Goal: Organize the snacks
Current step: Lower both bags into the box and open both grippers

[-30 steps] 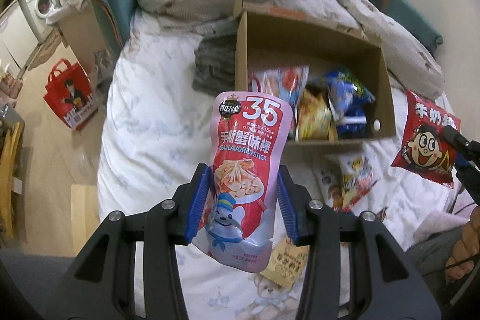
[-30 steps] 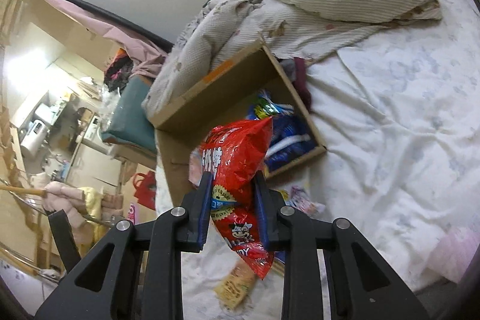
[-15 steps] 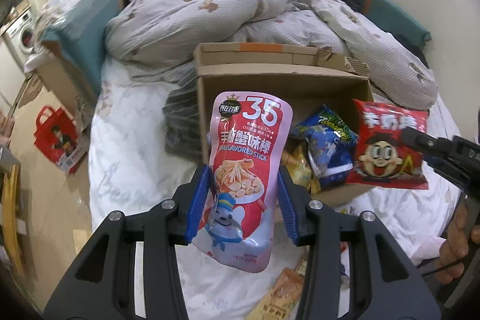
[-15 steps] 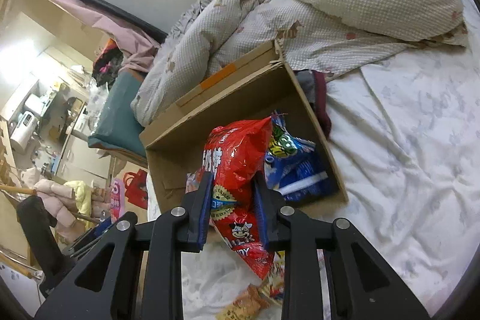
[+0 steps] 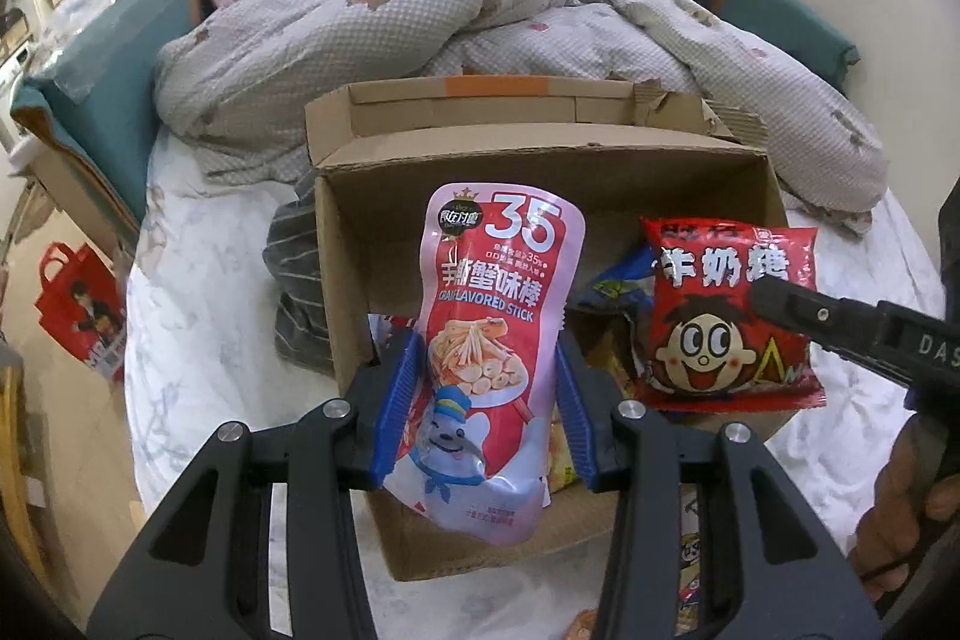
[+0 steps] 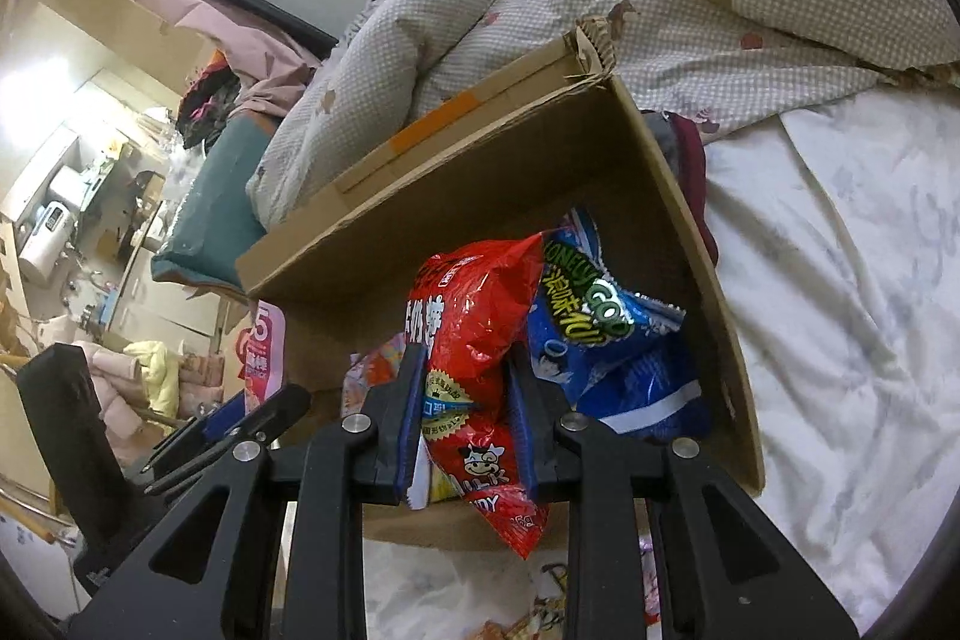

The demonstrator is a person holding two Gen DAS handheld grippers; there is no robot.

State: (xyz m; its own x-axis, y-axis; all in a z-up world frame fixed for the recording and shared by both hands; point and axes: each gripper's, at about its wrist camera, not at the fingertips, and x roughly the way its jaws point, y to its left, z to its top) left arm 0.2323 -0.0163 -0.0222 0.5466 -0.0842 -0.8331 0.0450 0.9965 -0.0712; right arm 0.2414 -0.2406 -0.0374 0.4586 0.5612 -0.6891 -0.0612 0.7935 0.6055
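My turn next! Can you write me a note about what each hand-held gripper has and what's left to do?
Left hand-held gripper: shut on the pink crab stick pouch, held above the cardboard box.
Right hand-held gripper: shut on the red milk candy bag, also over the box.
Done: blue snack bags already lie in the box.
Left: drop both in, then gather loose packets from the bed.

pink-and-white pouch (image 5: pixel 498 340), bright red bag (image 5: pixel 729 316) at its 3 o'clock, plain brown box (image 5: pixel 540 172), blue packet (image 6: pixel 606 340), beige checked duvet (image 5: pixel 360 22) at 12 o'clock.
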